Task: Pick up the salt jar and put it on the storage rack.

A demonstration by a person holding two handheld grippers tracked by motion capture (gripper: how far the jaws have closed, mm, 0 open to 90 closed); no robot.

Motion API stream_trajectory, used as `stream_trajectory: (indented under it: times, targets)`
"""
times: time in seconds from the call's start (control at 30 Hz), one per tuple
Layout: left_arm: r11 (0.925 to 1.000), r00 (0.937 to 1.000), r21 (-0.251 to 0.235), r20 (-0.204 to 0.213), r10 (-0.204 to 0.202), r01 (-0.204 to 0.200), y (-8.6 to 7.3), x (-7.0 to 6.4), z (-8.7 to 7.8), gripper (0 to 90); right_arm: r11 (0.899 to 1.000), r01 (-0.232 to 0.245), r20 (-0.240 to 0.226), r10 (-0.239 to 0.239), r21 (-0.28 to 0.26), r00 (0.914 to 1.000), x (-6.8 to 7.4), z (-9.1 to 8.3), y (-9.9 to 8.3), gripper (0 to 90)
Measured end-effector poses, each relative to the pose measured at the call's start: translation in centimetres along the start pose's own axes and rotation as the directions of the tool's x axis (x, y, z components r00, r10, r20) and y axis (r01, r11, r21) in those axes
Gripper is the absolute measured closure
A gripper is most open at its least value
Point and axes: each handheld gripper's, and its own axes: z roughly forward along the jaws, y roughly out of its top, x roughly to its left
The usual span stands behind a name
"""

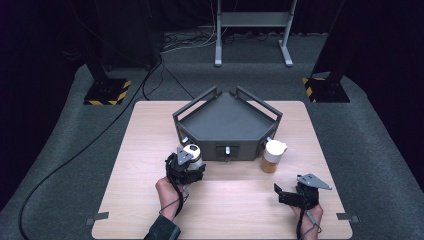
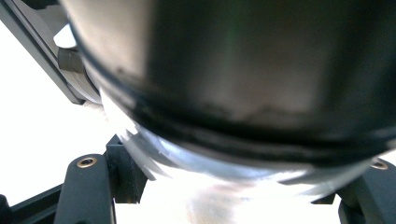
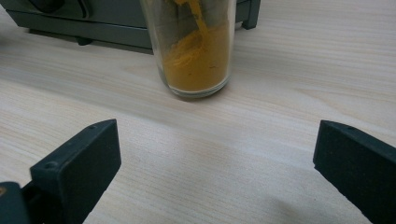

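Where the left gripper sits at the front left corner of the dark grey angular tray with raised rails, it is clamped around a white-capped round jar with a dark band and clear glass body; that jar presses right up against its camera, and the black jaws bracket it low on either side.

Item, held: white-capped jar, upright, touching the left gripper, just in front of the tray's wall.

Item, free: clear glass jar of orange-yellow powder with a white lid, standing upright on the pale wooden table, just beside the tray's front right corner.

Right gripper: released, jaws spread wide with bare tabletop between them, grasping nothing.

Key relation: the powder jar lies straight ahead of the right gripper, slightly left of its centre line, near but clearly apart. Its long axis is vertical, crossing the jaw line squarely. The right hand is the nearer; the left is occupied. A short forward advance would probably bring the jar between the jaws.
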Motion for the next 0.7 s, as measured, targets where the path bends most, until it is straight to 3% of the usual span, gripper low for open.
stream_trajectory:
  times: [0.7]
  targets:
    - [0.9999,0.9998,-0.010,0.021,0.003,-0.002,1.6,1.0,-1.0,31.9,1.000,0.000,0.000,0.000,0.004,1.0000,0.0,0.0,0.1,0.0]
